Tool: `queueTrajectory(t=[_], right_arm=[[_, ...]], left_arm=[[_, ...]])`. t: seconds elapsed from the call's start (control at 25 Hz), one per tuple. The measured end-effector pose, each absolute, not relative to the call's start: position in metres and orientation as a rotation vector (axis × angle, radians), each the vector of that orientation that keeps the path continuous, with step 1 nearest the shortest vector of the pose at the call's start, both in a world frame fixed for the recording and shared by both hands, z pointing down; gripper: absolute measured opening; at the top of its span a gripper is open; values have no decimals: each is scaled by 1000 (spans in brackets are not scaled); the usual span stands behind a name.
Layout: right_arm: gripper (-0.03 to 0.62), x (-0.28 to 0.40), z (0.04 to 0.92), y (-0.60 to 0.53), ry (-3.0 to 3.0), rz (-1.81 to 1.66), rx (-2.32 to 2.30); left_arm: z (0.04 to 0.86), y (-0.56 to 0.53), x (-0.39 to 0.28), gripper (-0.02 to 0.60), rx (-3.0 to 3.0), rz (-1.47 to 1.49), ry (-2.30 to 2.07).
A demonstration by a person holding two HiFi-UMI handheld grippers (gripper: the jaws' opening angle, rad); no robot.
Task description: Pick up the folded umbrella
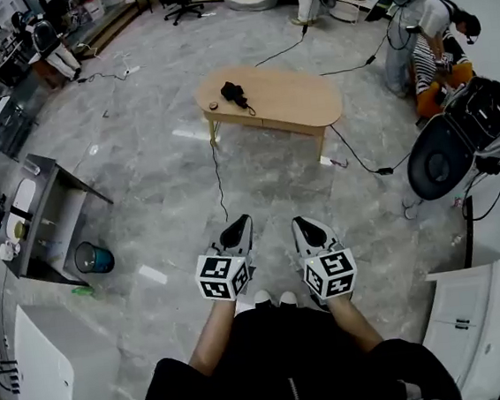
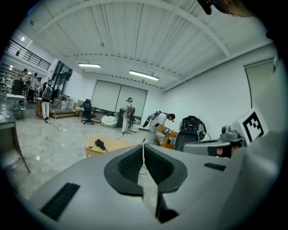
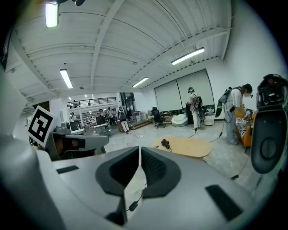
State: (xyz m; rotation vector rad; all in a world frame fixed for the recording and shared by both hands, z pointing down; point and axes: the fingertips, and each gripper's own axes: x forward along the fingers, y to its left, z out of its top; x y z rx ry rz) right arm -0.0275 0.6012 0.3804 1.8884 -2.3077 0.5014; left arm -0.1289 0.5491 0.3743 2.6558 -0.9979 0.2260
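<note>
The folded umbrella (image 1: 235, 93) lies at the left end of the low oval table (image 1: 297, 101), well ahead of the person. A wide stretch of bare grey floor (image 1: 161, 195) lies between them, crossed only by a thin black cable (image 1: 219, 176) trailing from the table's near edge. The left gripper (image 1: 236, 232) and right gripper (image 1: 311, 229) are held side by side, each with its jaws pressed together on nothing, while a blue bucket (image 1: 93, 257) stands off to the left and a black chair (image 1: 441, 159) off to the right.
</note>
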Motion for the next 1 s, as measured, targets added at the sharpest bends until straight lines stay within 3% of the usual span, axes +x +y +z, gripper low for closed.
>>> queueTrajectory(t=[1.0], right_arm=[[12,-69,380,586,-2320,490,1869]], left_arm=[[383,541,-142,20,2691,257,-898]])
